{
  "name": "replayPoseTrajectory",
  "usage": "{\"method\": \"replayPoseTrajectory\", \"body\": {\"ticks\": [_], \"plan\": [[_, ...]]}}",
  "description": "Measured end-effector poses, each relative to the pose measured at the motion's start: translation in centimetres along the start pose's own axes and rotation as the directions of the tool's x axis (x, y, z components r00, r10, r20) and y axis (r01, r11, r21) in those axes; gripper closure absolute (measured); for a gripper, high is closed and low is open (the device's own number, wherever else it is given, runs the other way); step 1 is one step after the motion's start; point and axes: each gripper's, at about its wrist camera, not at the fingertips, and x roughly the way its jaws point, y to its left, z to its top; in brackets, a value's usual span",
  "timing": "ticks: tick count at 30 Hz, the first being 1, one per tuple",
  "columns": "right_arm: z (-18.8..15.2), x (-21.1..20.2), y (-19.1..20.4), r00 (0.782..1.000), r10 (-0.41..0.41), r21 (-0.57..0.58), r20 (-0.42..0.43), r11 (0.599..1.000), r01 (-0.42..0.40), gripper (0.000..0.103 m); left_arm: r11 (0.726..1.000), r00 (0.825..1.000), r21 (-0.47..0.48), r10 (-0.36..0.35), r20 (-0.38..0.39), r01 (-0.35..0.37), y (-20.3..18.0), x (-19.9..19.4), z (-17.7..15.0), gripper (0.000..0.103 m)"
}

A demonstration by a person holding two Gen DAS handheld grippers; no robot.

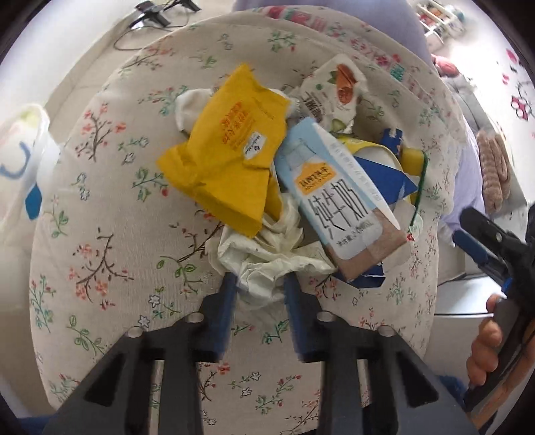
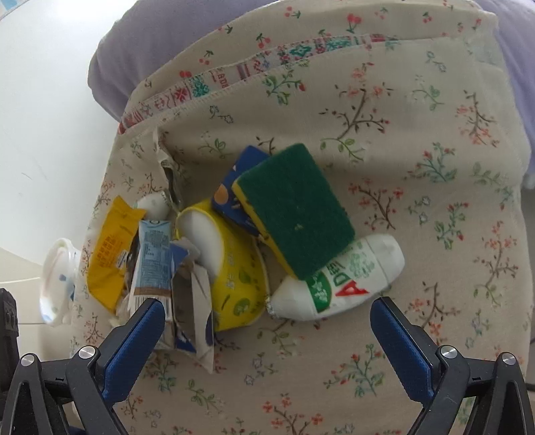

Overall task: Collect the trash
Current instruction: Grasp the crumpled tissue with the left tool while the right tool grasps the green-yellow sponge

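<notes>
A pile of trash lies on a floral-cloth surface (image 1: 100, 200). In the left wrist view my left gripper (image 1: 259, 284) is shut on a crumpled white tissue (image 1: 267, 257) at the pile's near edge. Behind it lie a yellow wrapper (image 1: 227, 147), a blue-white milk carton (image 1: 337, 197) and a torn white packet (image 1: 337, 87). In the right wrist view my right gripper (image 2: 267, 314) is open, its jaws wide, just short of a white bottle (image 2: 337, 284), a green sponge (image 2: 294, 207) and a yellow paper cup (image 2: 234, 267). The right gripper also shows at the left view's right edge (image 1: 485, 241).
A white plastic bag (image 1: 23, 160) hangs at the left of the cloth surface. A lavender cushion (image 2: 140, 50) lies behind the cloth. Cables and a stand (image 1: 157, 13) are on the floor beyond. A pink plush thing (image 1: 495, 170) sits to the right.
</notes>
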Motion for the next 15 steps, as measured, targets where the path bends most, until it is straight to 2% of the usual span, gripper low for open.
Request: {"method": "replayPoseTrajectory", "body": {"ticks": [4,8,12,15], "plan": [[0.6,0.3,0.2,1.000,0.022,-0.008,0.021,1.000,-0.022,0.005,0.999,0.999,0.023,-0.048,0.016,0.048,-0.6,-1.4,-1.0,0.076],[0.4,0.7,0.4,0.999,0.040,-0.020,0.005,0.999,-0.039,0.009,0.995,0.996,0.047,-0.089,0.029,0.087,-0.7,-3.0,-2.0,0.077],[2.2,1.2,-0.4,0.998,-0.059,-0.016,0.028,0.998,0.060,0.009,0.984,0.985,0.041,-0.172,0.028,0.171,0.0,-4.6,-2.2,0.077],[3.2,1.8,-0.4,0.991,-0.130,-0.079,0.043,0.988,0.133,0.009,0.965,0.966,0.049,-0.258,0.022,0.256,1.2,-5.1,-1.4,0.077]]}}
